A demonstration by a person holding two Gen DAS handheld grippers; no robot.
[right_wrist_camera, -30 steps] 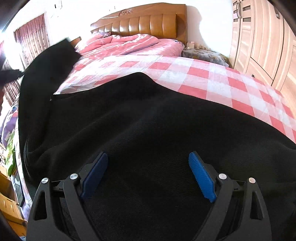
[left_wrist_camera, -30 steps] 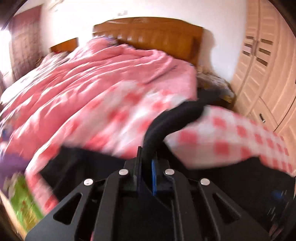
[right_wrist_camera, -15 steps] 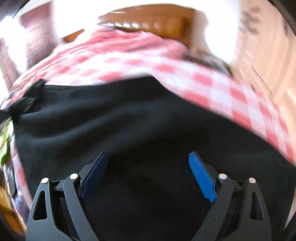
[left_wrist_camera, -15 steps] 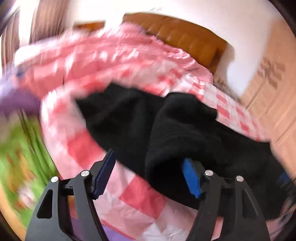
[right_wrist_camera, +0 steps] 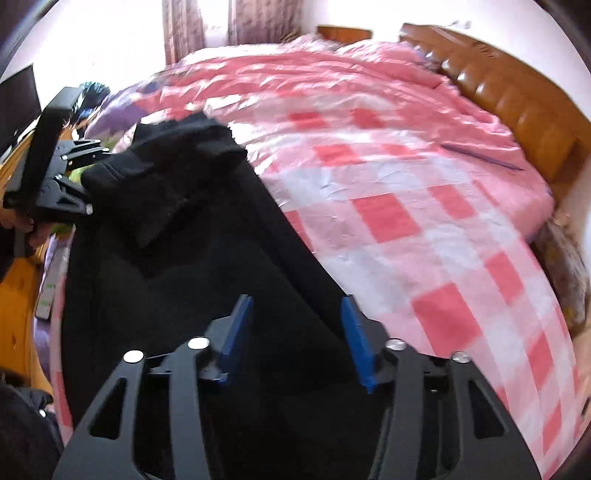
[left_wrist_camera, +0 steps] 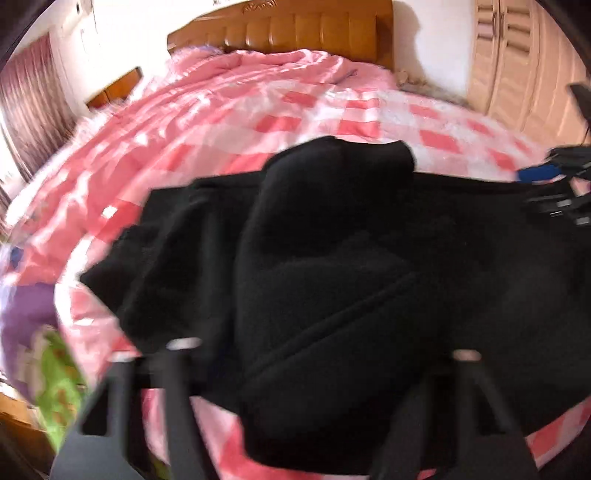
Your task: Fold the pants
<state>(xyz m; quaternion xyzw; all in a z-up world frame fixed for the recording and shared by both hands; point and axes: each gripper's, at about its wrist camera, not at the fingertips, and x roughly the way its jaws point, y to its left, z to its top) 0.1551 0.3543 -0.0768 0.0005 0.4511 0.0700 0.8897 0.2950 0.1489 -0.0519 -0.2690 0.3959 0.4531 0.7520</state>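
Black pants point(left_wrist_camera: 332, 266) lie spread across the near part of a bed with a pink and white checked cover point(left_wrist_camera: 280, 122). Also seen from the right wrist camera point(right_wrist_camera: 177, 229), where the cloth runs from the lower centre up to the left, on the cover point(right_wrist_camera: 424, 206).

Left wrist view: a thick fold of the pants bulges up in the middle of the frame, running from a rounded end toward the headboard point(left_wrist_camera: 295, 29) down to the near edge of the bed. The left gripper point(left_wrist_camera: 325, 369) is low over this fold. Its arms are blurred, and black cloth covers the tips, so pads not visible. Jaws are closing, with the fold between the arms; cannot tell whether the pads press on it.

Right wrist view: right gripper point(right_wrist_camera: 295, 332) points down at the pants near their edge beside the checked cover. Blue pads point(right_wrist_camera: 236, 336) stand at a narrow gap and the jaws are closing. Black cloth fills the space between them. Contact of the pads with the cloth is not clear; the fabric looks flat there, not pinched.

The left gripper also shows in the right wrist view point(right_wrist_camera: 79, 177), at the far left against the bunched end of the pants, held by a hand point(right_wrist_camera: 18, 221). The right gripper shows at the right edge of the left wrist view point(left_wrist_camera: 546, 173).

Wardrobe point(left_wrist_camera: 517, 55) stands beyond the bed; curtain point(right_wrist_camera: 236, 22) hangs by the window.
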